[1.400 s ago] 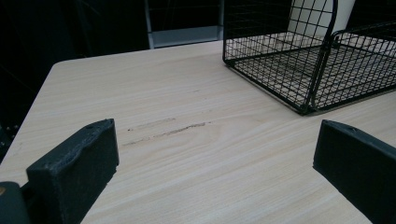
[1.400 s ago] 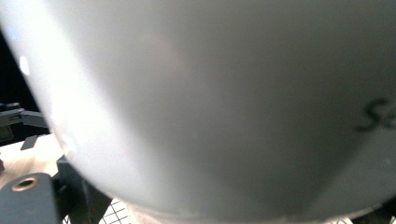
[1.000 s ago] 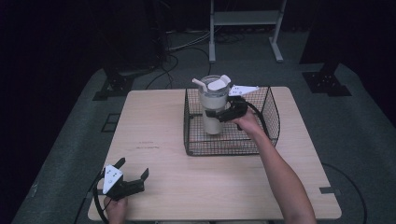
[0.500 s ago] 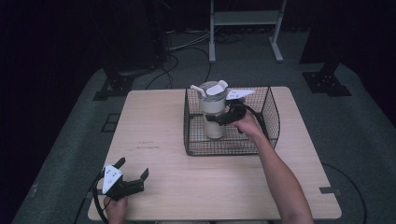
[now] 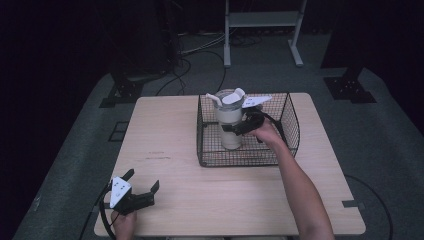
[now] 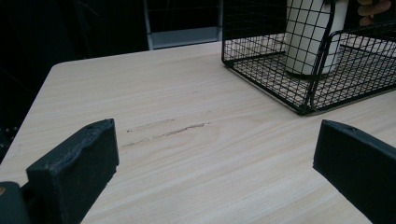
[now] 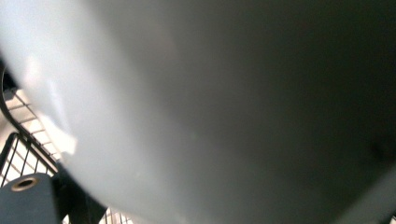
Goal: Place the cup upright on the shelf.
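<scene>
At the near left corner of the table, the left gripper is resting low on the wood, held by a hand that is cut off by the bottom edge of the high view. Its jaws are standing wide apart with nothing between them, pointing across the table toward the basket. In the left gripper view, bare wood with a faint scuff is lying just ahead of the open jaws, and the basket's corner is sitting farther off to the right.

The right forearm is reaching forward over the basket's near rim. The right gripper is pressing against the side of the tumbler, which is standing upright inside the basket, toward its left half. Whether its jaws are actually clamping the tumbler or merely touching it is hard to tell: the right gripper view is blurring into the tumbler's pale wall, with a bit of wire mesh at the lower left.

The light wooden table is standing on grey carpet, with cables and metal stands in the dark beyond.
</scene>
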`<state>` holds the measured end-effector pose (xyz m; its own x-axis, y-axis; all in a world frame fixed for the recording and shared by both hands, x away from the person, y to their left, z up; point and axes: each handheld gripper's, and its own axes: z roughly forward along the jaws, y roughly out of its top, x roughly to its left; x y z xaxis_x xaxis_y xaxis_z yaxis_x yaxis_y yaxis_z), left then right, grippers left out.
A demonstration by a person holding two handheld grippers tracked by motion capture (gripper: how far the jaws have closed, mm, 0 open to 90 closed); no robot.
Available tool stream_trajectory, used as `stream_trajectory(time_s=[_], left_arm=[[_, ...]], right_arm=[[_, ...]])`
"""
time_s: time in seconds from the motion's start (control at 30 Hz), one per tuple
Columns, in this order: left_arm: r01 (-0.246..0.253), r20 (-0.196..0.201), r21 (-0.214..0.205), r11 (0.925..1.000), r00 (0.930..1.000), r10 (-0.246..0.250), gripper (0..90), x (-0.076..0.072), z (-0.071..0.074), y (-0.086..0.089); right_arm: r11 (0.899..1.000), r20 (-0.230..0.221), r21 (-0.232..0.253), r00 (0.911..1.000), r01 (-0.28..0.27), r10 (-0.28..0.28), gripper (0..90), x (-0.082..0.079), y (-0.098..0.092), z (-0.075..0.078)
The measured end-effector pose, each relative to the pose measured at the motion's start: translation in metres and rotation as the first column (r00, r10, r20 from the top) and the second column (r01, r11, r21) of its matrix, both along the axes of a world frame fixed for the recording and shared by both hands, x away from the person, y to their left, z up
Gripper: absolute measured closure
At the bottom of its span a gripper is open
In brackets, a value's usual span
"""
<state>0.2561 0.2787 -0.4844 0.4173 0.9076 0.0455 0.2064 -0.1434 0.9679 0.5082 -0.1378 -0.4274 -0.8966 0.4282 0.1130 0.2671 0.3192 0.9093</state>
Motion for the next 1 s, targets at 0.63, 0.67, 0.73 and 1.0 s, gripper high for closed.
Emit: stream_trajectory(time_s=[0.63,0.67,0.73,1.0], left_arm=[[-0.002,0.000,0.005,1.0000,1.0000,0.002,0.0,0.000,0.000,-0.001],[-0.002,0.000,0.005,1.0000,1.0000,0.002,0.0,0.000,0.000,-0.001],[-0.002,0.000,0.005,1.0000,1.0000,0.002,0.0,0.000,0.000,-0.001],[-0.003,0.001,0.008,1.0000,1.0000,0.003,0.0,0.000,0.000,0.000]], right_arm=[[0.999,0.031,-0.011,0.9991,-0.030,0.030,7.9,-0.003,-0.007,-0.001],[0.999,0.032,-0.013,0.9990,-0.031,0.031,7.9,-0.003,-0.008,-0.001],[0.999,0.031,-0.016,0.9991,-0.029,0.030,7.9,-0.004,-0.009,-0.001],[0.999,0.045,-0.023,0.9986,-0.027,0.028,7.9,-0.004,-0.014,0.000]])
